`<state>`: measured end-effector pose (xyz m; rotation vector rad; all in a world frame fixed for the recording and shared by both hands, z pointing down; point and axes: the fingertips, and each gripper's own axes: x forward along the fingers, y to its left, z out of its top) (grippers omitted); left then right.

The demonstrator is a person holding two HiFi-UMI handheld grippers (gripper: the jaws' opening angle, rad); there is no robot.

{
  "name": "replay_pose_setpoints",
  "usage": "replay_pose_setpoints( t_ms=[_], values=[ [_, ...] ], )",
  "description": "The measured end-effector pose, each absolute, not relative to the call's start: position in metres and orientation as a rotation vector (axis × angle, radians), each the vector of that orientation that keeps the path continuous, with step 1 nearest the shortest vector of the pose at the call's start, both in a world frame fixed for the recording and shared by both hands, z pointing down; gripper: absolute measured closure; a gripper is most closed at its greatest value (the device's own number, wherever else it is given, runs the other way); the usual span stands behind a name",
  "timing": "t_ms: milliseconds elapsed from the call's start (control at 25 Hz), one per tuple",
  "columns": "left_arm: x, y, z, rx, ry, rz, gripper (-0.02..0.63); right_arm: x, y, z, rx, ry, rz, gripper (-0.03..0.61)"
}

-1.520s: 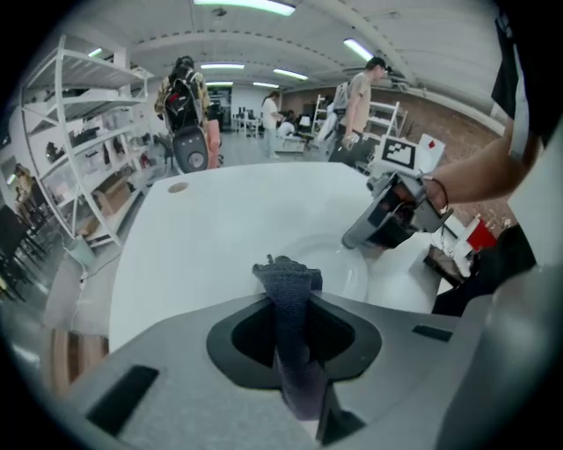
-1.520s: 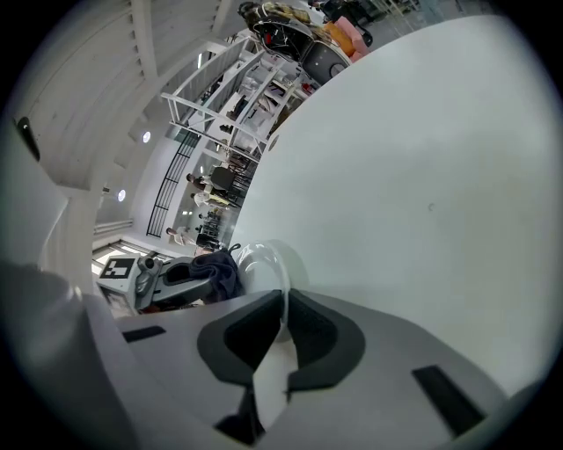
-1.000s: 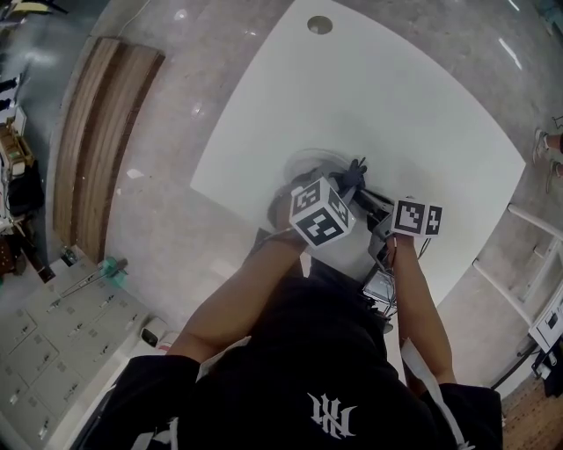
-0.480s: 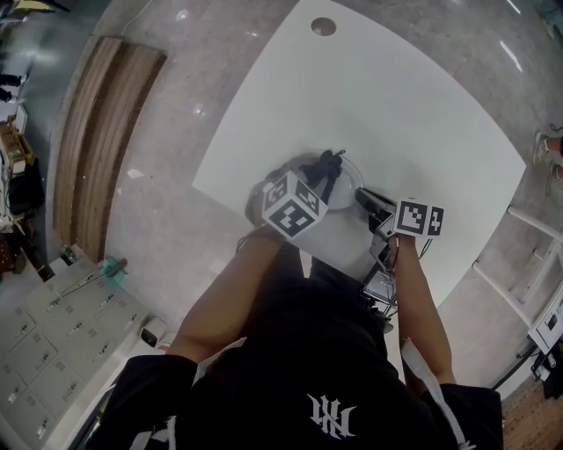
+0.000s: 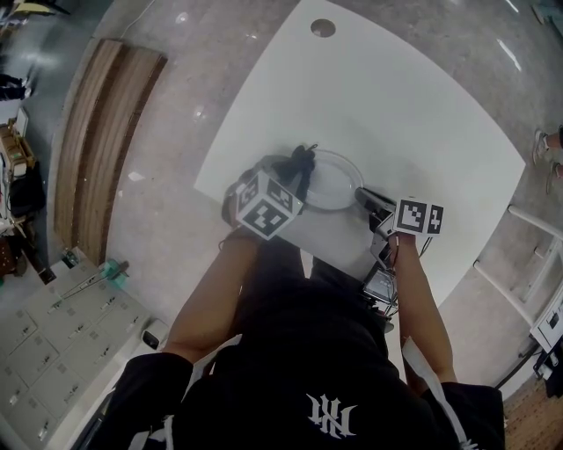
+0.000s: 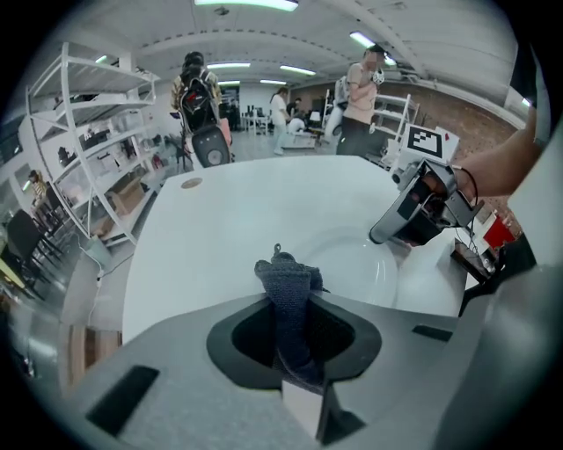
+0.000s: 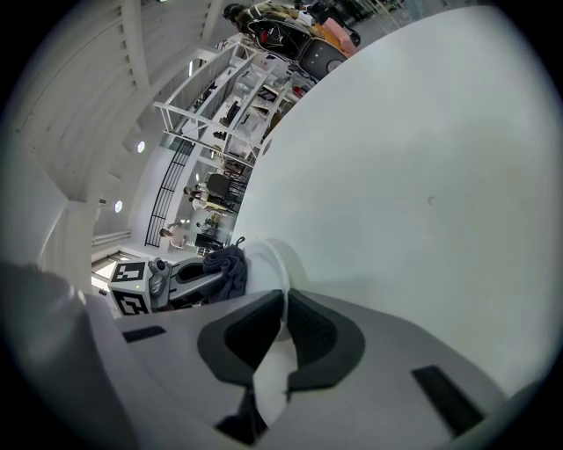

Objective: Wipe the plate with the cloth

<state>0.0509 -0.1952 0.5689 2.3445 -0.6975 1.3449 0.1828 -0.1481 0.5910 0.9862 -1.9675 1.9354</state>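
A shallow white plate [image 5: 332,182] lies on the white table [image 5: 396,97] near its front edge. My left gripper [image 5: 294,173] is shut on a dark grey cloth [image 5: 303,159] and holds it over the plate's left rim. In the left gripper view the cloth [image 6: 288,290] sticks up between the jaws, with the plate [image 6: 356,264] just beyond. My right gripper [image 5: 363,196] is shut on the plate's right rim. The right gripper view shows that rim [image 7: 280,268] pinched between the jaws, with the cloth [image 7: 227,271] at the plate's far side.
A round cable hole [image 5: 323,27] sits at the table's far corner. A wooden bench [image 5: 106,132] stands on the floor to the left. White shelving [image 6: 84,149] and several people [image 6: 198,97] are beyond the table. The table's front edge is close to my body.
My left gripper has carried the cloth leftward across the plate, from its right side to its left rim. The right gripper has stayed on the plate's rim.
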Motion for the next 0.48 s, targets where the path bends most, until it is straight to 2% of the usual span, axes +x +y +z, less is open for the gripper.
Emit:
replay_pose_setpoints(
  t_ms=[280, 480],
  values=[
    [0.016, -0.197, 0.557, 2.305, -0.767, 1.411, 0.563, 0.183, -0.148, 0.592, 0.987, -1.964, 1.931, 0.558],
    [0.012, -0.205, 0.527, 2.284, -0.839, 1.291, 0.563, 0.183, -0.148, 0.590, 0.985, -1.974, 1.927, 0.558]
  ],
)
